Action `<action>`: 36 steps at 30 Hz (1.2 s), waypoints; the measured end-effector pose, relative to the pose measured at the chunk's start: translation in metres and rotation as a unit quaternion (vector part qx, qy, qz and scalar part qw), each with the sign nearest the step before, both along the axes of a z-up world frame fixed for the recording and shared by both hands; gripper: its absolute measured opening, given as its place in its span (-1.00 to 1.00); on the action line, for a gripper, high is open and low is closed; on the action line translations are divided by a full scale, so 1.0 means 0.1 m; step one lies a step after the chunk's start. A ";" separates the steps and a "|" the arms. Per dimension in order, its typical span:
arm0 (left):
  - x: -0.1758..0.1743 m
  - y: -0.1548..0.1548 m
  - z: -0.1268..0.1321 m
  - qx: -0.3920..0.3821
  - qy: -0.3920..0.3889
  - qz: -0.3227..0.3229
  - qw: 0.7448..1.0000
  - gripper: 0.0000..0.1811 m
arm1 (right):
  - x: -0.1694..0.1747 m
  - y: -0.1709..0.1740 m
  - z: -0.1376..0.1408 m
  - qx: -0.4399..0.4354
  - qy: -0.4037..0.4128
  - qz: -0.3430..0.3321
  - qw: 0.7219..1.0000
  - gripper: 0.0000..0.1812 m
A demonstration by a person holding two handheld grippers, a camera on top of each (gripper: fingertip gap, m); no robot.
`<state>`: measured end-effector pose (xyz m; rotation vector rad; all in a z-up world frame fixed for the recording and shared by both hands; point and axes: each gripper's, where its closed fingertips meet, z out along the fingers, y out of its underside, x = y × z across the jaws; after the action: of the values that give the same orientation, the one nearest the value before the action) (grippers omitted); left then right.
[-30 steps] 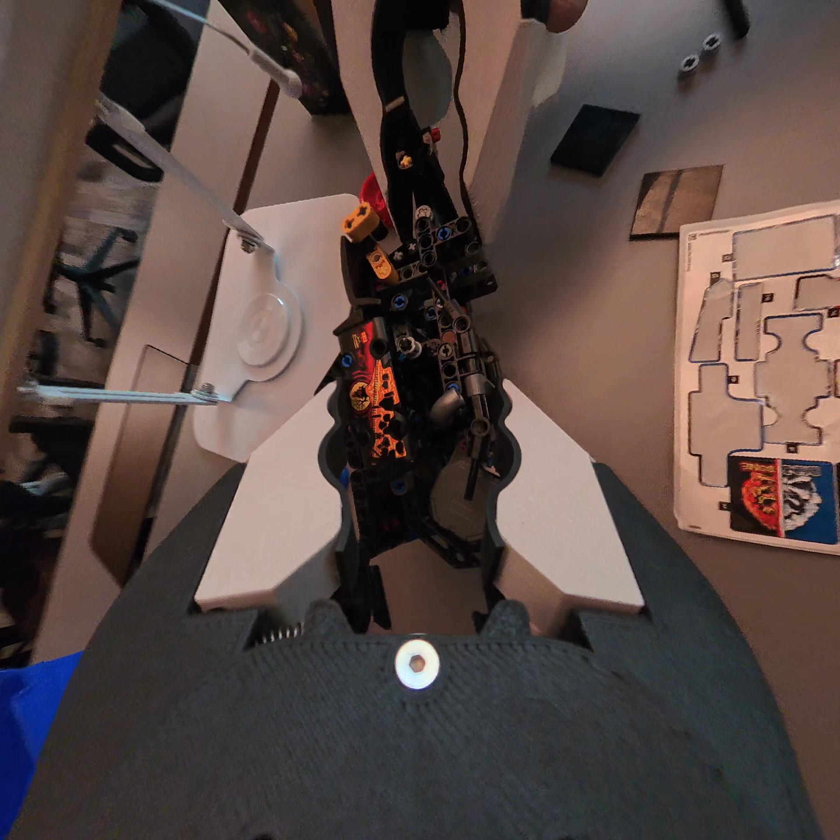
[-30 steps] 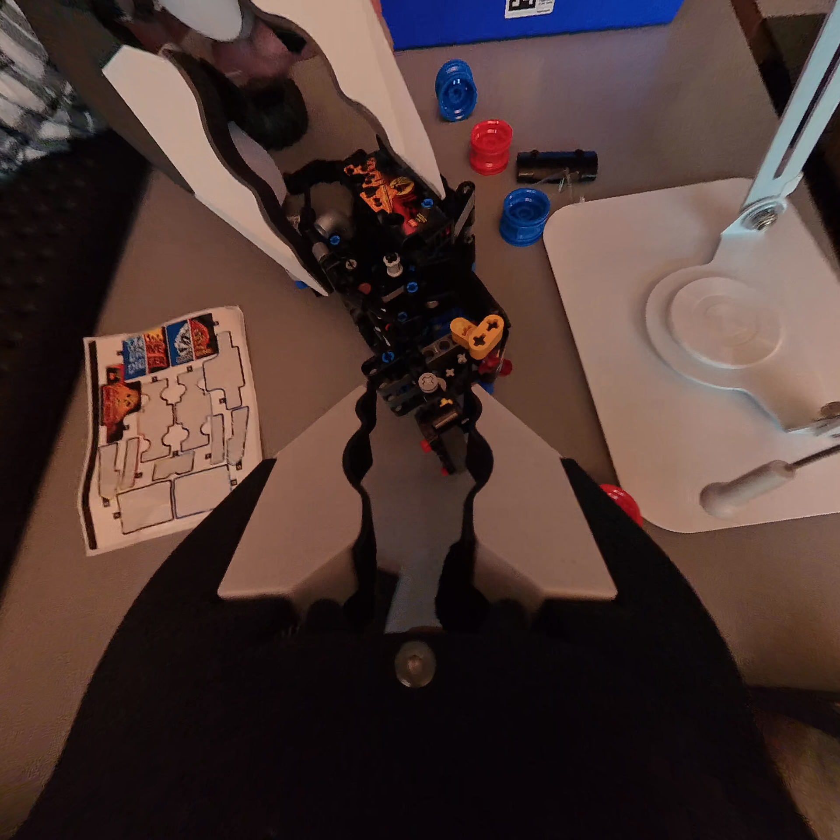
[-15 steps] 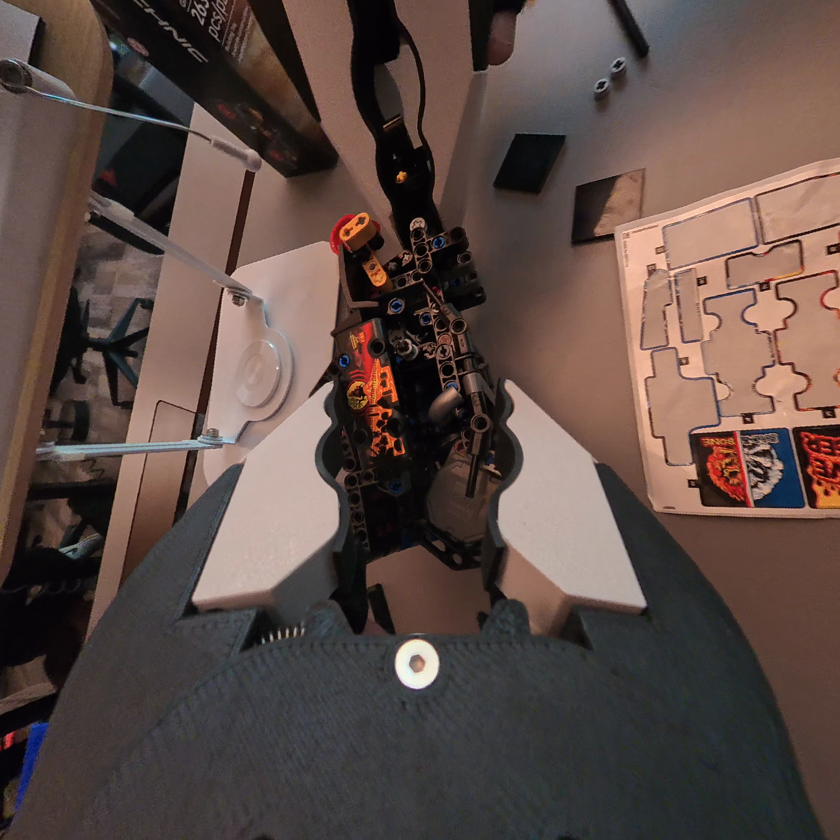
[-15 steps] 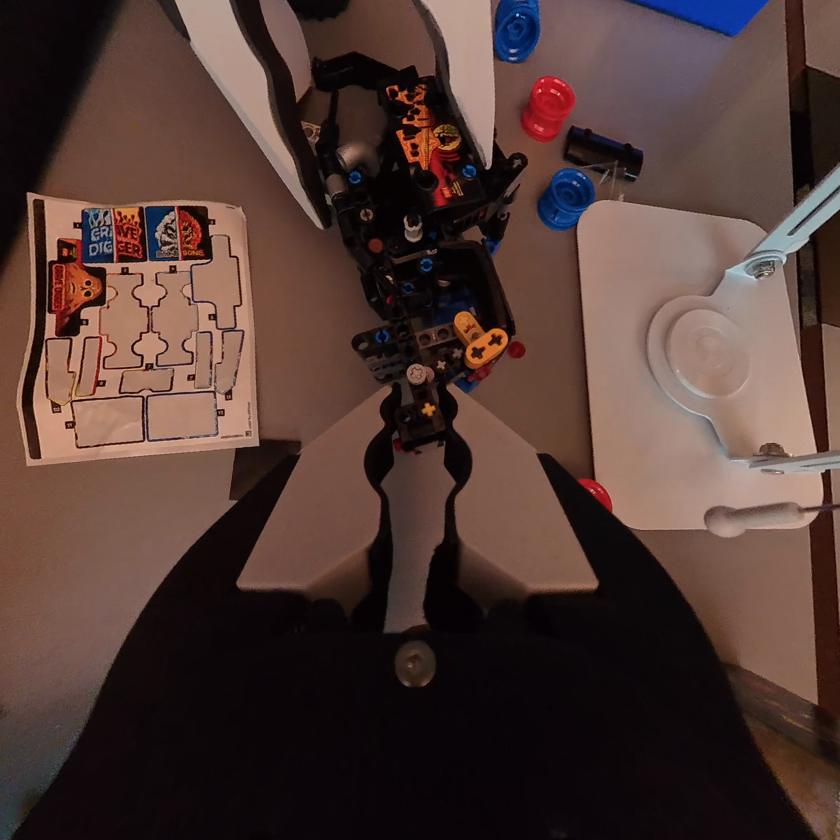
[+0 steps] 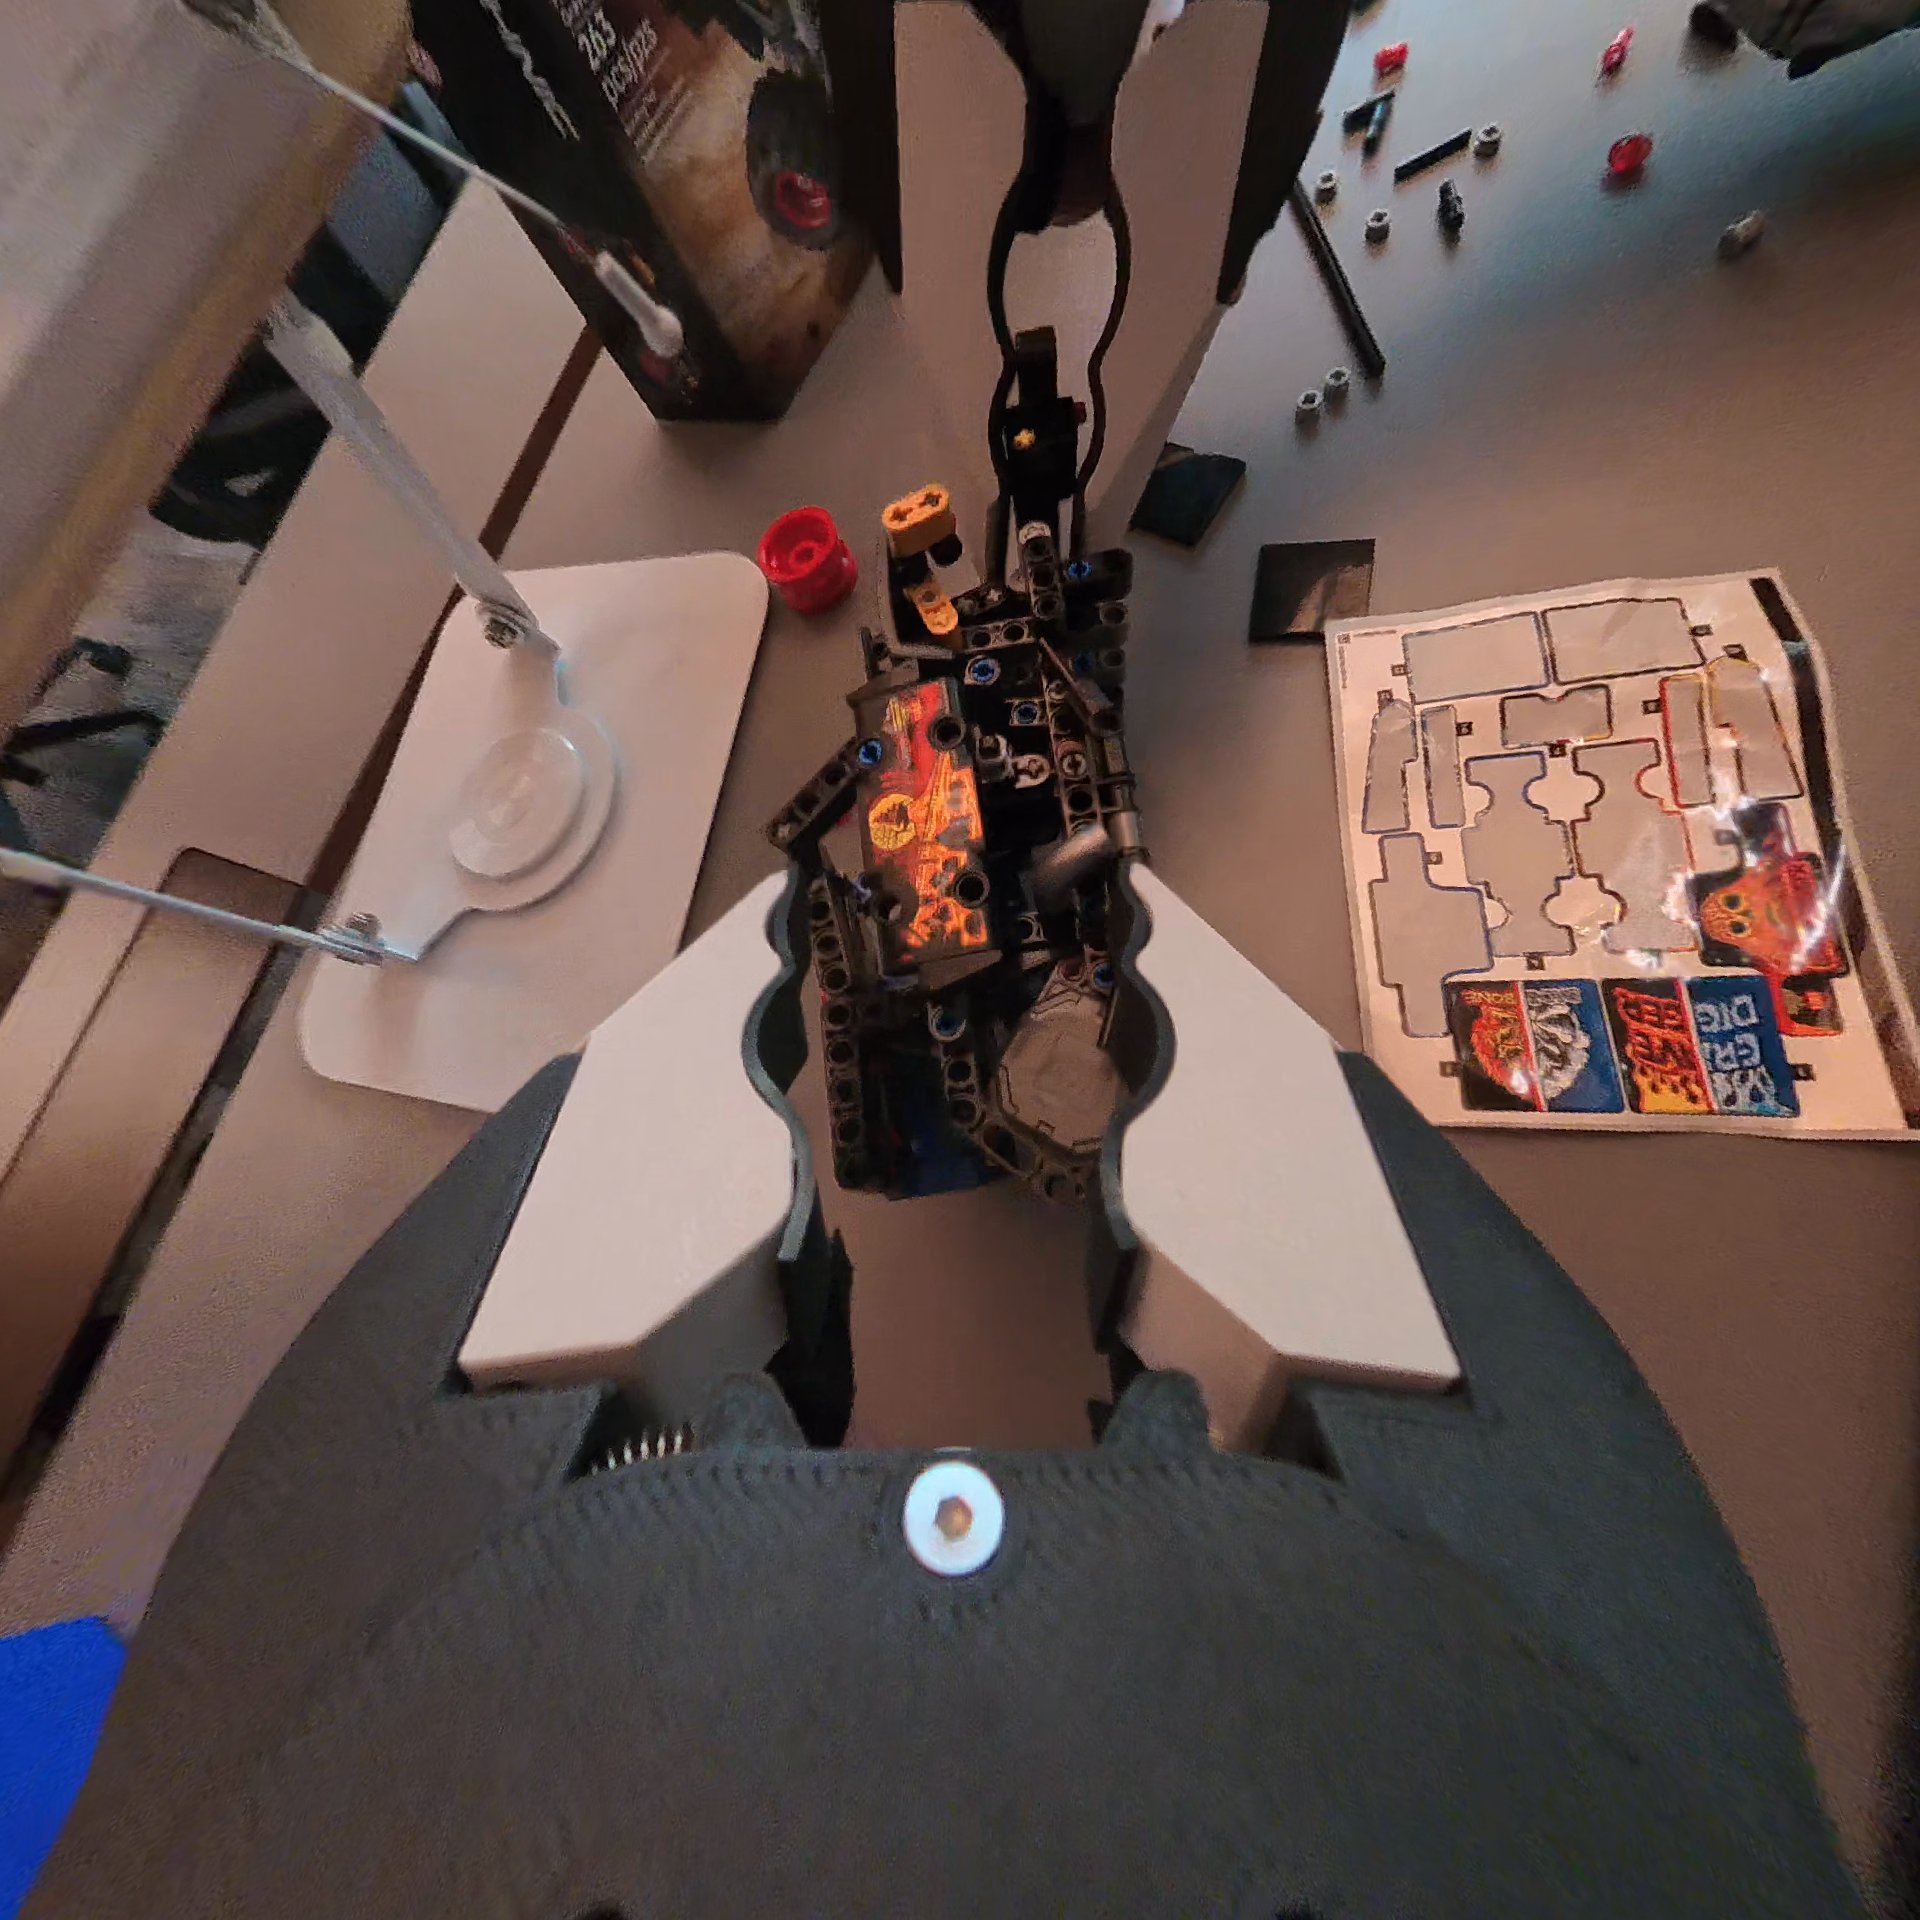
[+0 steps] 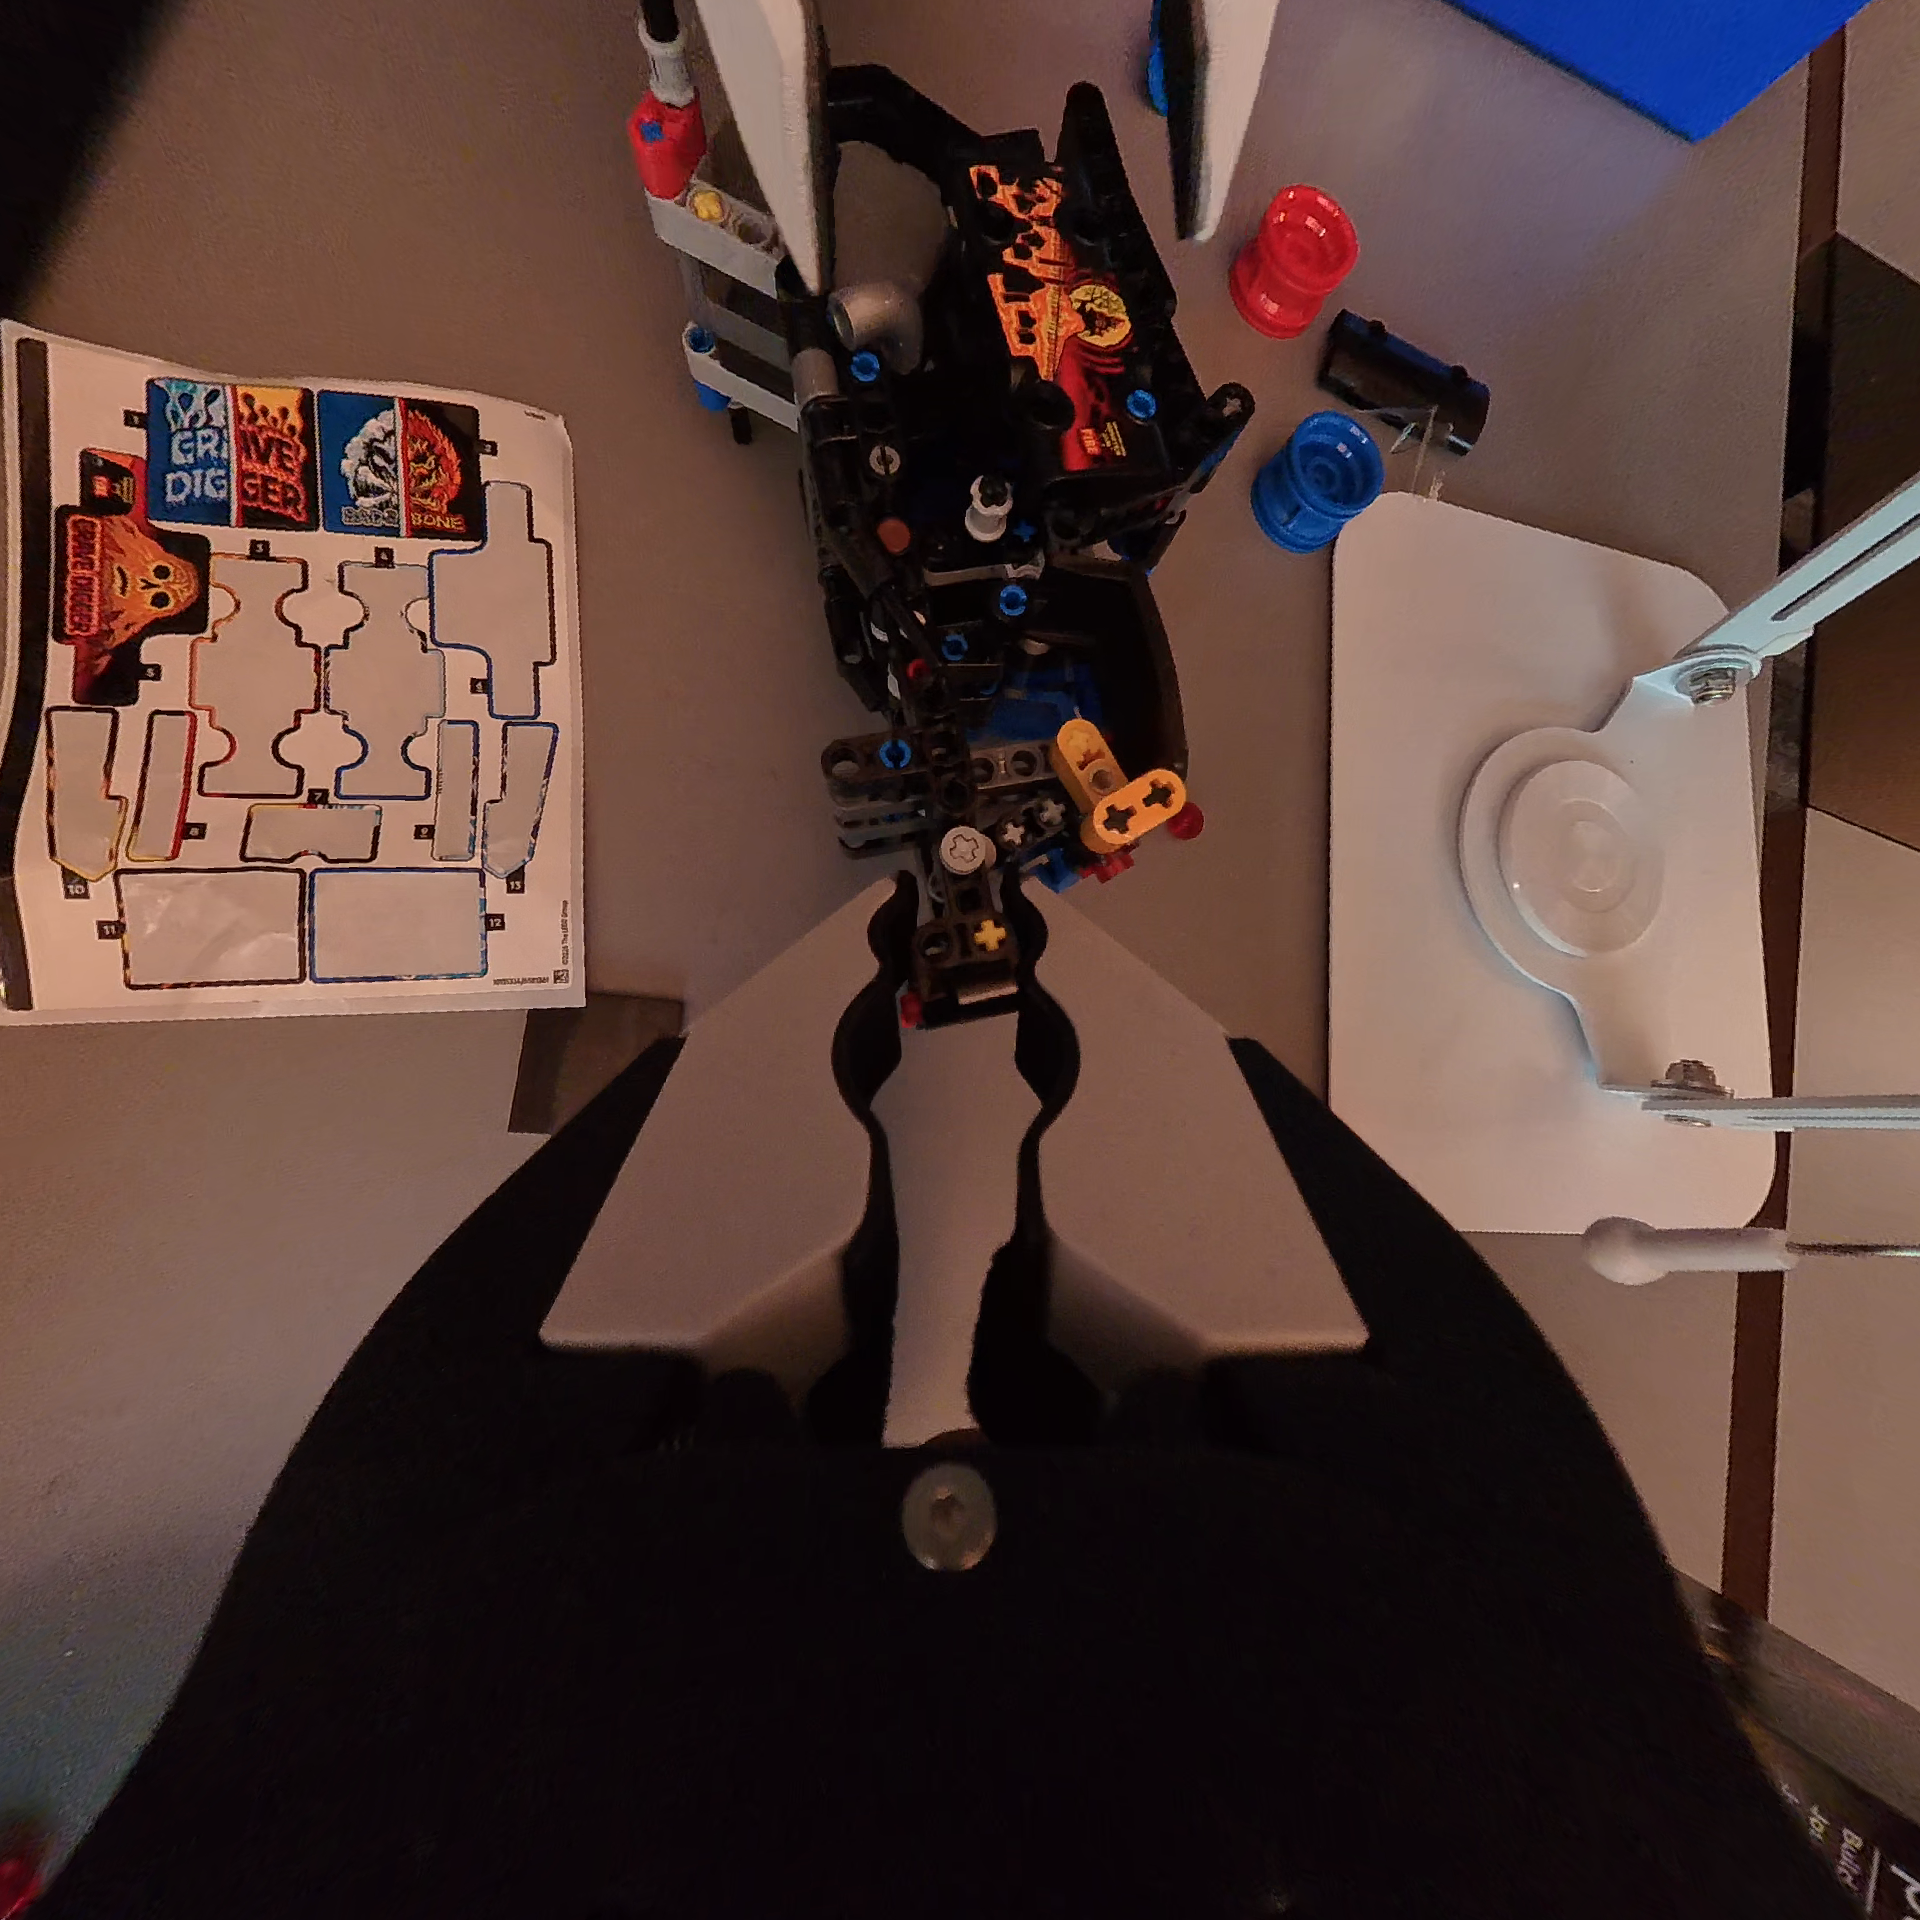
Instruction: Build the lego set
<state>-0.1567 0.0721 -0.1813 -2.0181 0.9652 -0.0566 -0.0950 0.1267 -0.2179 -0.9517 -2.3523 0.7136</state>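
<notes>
The lego model (image 5: 966, 862) is a long black build with an orange flame panel and a yellow connector at its far end. My left gripper (image 5: 958, 883) is shut on its near half, one finger on each side. It also shows in the right wrist view (image 6: 997, 239), flanking the model (image 6: 997, 499) at the top. My right gripper (image 6: 961, 935) is shut on a small black piece with a yellow cross (image 6: 966, 951), which touches the model's end. The right gripper (image 5: 1039, 457) also shows at the top of the left wrist view.
A sticker sheet (image 6: 291, 675) lies on the table beside the model. A white stand base (image 6: 1538, 831) lies on the other side. A red hub (image 6: 1294, 260), a blue hub (image 6: 1314, 478) and a black cylinder (image 6: 1403, 379) lie near it. The lego box (image 5: 675, 208) and loose parts (image 5: 1403, 177) lie farther off. The left gripper's tips are roughly 10 cm from the right gripper's. From the left gripper's tips to the blue hub (image 6: 1314, 478) is close to 12 cm.
Both grippers and the model have swung round together, and the table shows from higher up. The right gripper's black piece has come up against the model's end. Both holds look the same.
</notes>
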 end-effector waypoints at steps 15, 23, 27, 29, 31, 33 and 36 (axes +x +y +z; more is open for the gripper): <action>0.12 -0.05 -0.12 0.003 0.040 -0.041 0.998 -0.69 | 0.18 0.05 -0.08 0.029 -0.058 -0.003 0.998 -0.71; 0.11 -0.03 -0.27 -0.053 0.006 -0.016 0.998 -0.60 | 0.22 0.00 -0.09 0.014 -0.071 0.004 0.997 -0.71; 0.13 -0.05 -0.45 -0.103 -0.007 -0.009 0.995 -0.66 | 0.21 0.00 -0.09 0.018 -0.068 0.005 0.997 -0.70; 0.13 -0.03 -0.42 -0.105 -0.023 -0.005 0.994 -0.67 | 0.20 0.02 -0.09 0.023 -0.064 0.004 0.998 -0.71; 0.10 0.00 -0.40 -0.088 -0.011 0.000 0.996 -0.69 | 0.17 0.04 -0.06 0.031 -0.054 0.001 0.998 -0.72; 0.05 0.05 -0.33 -0.059 0.013 0.011 0.998 -0.69 | 0.10 0.10 0.00 0.054 -0.024 -0.006 0.998 -0.74; -0.12 0.21 -0.14 0.030 0.093 0.047 0.994 -0.71 | -0.03 0.20 0.12 0.095 0.039 -0.021 0.994 -0.82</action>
<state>-0.1685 0.0927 -0.1949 -2.0355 0.9731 0.2127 -0.0985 0.1466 -0.2058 -0.8718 -2.2782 0.4899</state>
